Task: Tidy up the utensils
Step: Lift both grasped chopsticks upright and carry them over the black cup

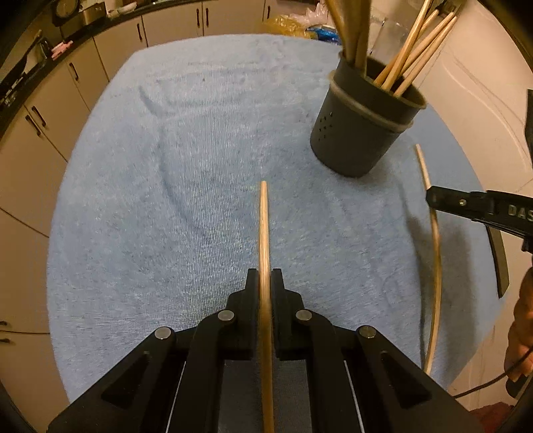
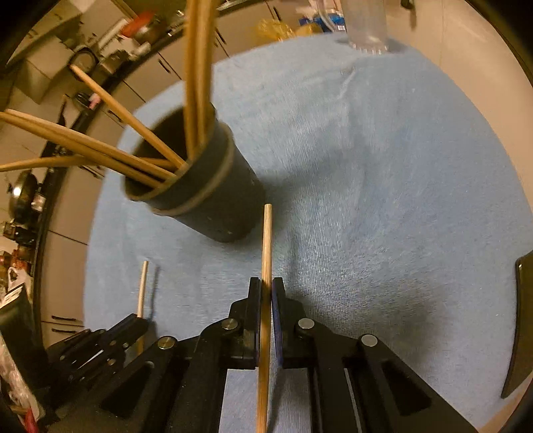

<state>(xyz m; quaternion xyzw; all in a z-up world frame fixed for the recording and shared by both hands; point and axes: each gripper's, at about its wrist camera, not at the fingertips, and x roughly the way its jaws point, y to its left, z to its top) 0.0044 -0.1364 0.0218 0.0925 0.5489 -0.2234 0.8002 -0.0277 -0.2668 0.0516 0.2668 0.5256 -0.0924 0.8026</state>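
A dark grey holder cup [image 1: 356,140] [image 2: 216,203] stands on the blue towel [image 1: 186,186] with several wooden chopsticks leaning out of it. My left gripper [image 1: 265,276] is shut on one wooden chopstick [image 1: 264,226] that points out ahead over the towel, left of the cup. My right gripper [image 2: 266,283] is shut on another chopstick [image 2: 267,239], whose tip lies just beside the cup's base. Each gripper shows in the other's view: the right gripper [image 1: 433,200] with its chopstick [image 1: 437,259], and the left gripper [image 2: 138,321] with its chopstick [image 2: 143,283].
A clear container [image 2: 366,30] stands at the towel's far edge, with bags behind it. A dark curved object [image 2: 519,316] lies at the towel's right edge. Cabinets [image 1: 43,126] and a cluttered counter run along the left. A hand [image 1: 519,333] shows at the right.
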